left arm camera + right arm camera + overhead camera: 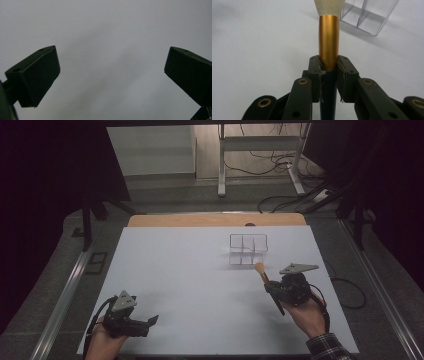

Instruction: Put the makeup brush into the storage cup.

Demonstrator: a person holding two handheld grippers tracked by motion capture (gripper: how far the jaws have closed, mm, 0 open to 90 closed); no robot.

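right gripper (pixel 329 65) fingers (pixel 314 72) clamped on makeup brush (pixel 329 42) at its gold ferrule, bristles toward far edge, clear divided organizer (pixel 248 249) just beyond, compartments empty, near surface (pixel 190 285) far right corner, left gripper (pixel 112 72) fingers (pixel 35 75) wide apart, holding nothing, near left corner

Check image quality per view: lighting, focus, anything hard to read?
High view: dim, dark surroundings, and the clear plastic divided organiser reads faintly against the white table. Left gripper view: soft shadow bands on the table, black jaws near silhouette. Right gripper view: sharp on the gold-ferruled makeup brush, with a glare streak; bristles cropped at the top.
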